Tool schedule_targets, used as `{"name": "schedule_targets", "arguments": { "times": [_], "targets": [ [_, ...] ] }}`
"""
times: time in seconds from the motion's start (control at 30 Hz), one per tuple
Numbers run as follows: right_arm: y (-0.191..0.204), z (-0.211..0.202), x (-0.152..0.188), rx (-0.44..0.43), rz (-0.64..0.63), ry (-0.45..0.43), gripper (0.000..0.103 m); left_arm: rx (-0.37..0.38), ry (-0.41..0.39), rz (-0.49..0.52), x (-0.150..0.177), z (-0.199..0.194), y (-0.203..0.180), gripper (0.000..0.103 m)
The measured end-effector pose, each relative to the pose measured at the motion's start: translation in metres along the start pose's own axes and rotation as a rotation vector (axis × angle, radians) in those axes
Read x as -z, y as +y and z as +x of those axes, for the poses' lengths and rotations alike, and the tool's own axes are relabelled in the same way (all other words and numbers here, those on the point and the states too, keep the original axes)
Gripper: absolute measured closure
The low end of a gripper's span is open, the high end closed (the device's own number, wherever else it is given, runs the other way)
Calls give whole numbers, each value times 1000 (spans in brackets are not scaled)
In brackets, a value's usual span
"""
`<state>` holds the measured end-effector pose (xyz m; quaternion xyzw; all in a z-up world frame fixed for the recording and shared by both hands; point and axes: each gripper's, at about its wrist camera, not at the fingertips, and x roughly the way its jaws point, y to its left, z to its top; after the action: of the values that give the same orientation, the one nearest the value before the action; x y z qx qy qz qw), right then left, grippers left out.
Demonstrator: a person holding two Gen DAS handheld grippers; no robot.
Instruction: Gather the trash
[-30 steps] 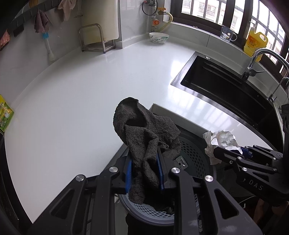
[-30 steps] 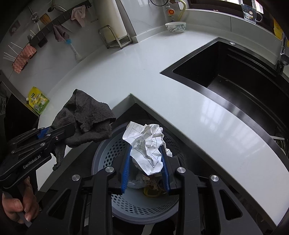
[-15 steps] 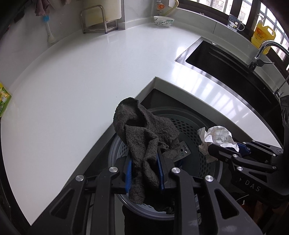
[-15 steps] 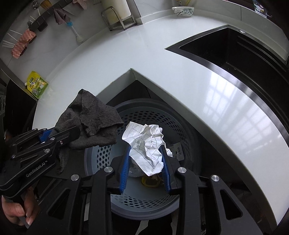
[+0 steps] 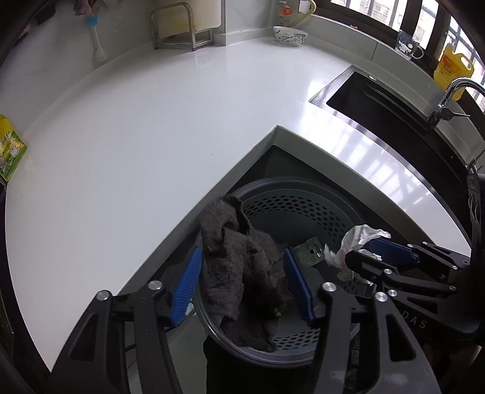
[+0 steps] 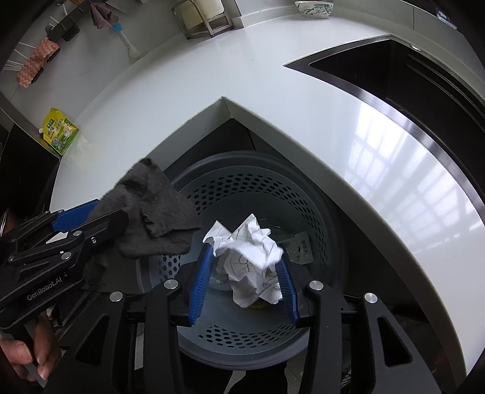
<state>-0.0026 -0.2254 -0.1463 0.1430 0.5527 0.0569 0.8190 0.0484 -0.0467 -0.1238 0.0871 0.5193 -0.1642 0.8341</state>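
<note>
A dark grey cloth [image 5: 239,266] hangs loose between the blue pads of my left gripper [image 5: 242,251], whose jaws are opening; the pads stand apart from most of it. Its lower end drapes over the rim of the grey perforated bin [image 5: 303,185], which sits under the counter's inner corner. In the right wrist view a crumpled white paper [image 6: 248,260] sits between the spreading pads of my right gripper [image 6: 244,254], above the bin [image 6: 242,157], its jaws opening too. Some trash lies at the bin's bottom. Each gripper shows in the other's view: right gripper [image 5: 363,251], left gripper [image 6: 91,218] with the cloth [image 6: 151,206].
The white L-shaped counter [image 5: 151,136] wraps around the bin. A black sink [image 5: 388,109] with a faucet [image 5: 451,94] lies to the right. A bowl [image 5: 289,31], a metal rack [image 5: 182,27], a yellow bottle [image 5: 451,66] and a green packet [image 6: 60,130] stand along the edges. A hand [image 6: 24,360] holds the left gripper.
Both grippers have sunk towards the bin and their jaws have spread apart. The cloth and the crumpled paper, clamped before, now sit loose between the pads, and the cloth has slumped lower.
</note>
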Motion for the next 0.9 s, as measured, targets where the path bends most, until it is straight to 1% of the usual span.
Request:
{"name": "schedule_targets", "arguments": {
  "times": [0.07, 0.1, 0.3, 0.4, 0.47, 0.6, 0.7, 0.77, 0.9],
  "targets": [
    [0, -2, 0, -5, 4, -4, 48, -7, -1, -3, -1, -2, 2, 43],
    [0, -3, 0, -5, 4, -8, 46, -12, -1, -5, -1, -2, 2, 43],
    [4, -12, -1, -6, -5, -23, 45, -32, -21, -19, 0, -12, 6, 39],
    [6, -18, 0, 5, -9, -38, 42, -43, -35, -25, -1, -17, 6, 34],
    [7, -23, -1, 10, -10, -50, 41, -55, -41, -28, -2, -20, 6, 29],
    [6, -31, -2, 23, -3, -68, 39, -68, -46, -35, -2, -26, 6, 26],
    [5, -37, -2, 27, -1, -76, 38, -80, -55, -38, -2, -32, 7, 23],
    [6, -41, -2, 29, -5, -80, 38, -88, -63, -42, -2, -36, 8, 17],
    [6, -47, -1, 38, -20, -86, 37, -100, -80, -51, -2, -45, 8, 14]
  ]
}}
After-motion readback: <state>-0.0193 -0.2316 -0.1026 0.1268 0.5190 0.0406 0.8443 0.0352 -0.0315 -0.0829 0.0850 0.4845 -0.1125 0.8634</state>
